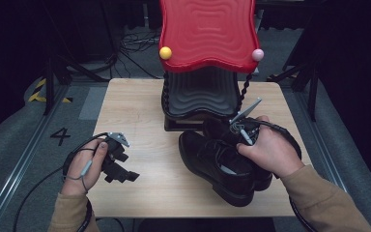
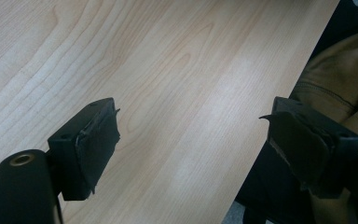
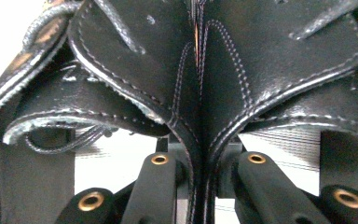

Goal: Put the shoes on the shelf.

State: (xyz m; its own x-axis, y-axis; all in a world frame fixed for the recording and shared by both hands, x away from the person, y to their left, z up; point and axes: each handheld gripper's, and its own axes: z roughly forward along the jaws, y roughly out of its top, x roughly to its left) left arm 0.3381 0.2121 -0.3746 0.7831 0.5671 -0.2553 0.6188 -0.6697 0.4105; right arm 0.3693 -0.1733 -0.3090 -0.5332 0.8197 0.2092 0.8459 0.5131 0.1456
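A pair of black leather lace-up shoes [image 1: 217,162] sits at the table's front right, side by side. My right gripper [image 1: 241,133] reaches into them from above, held by a hand in a tan sleeve. In the right gripper view its jaws [image 3: 200,161] are shut on the two inner walls pressed together, one shoe [image 3: 130,70] to the left and the other shoe [image 3: 284,60] to the right. My left gripper [image 1: 124,175] rests low at the front left. In the left gripper view it [image 2: 191,144] stands open over bare wood with nothing between its pads.
A shoe rack with a red wavy top shelf [image 1: 207,34] and a black lower shelf [image 1: 200,94] stands at the back of the wooden table [image 1: 135,111], just behind the shoes. Tan clothing [image 2: 340,74] lies beyond the table's edge. Cables trail on the grey floor [image 1: 14,130].
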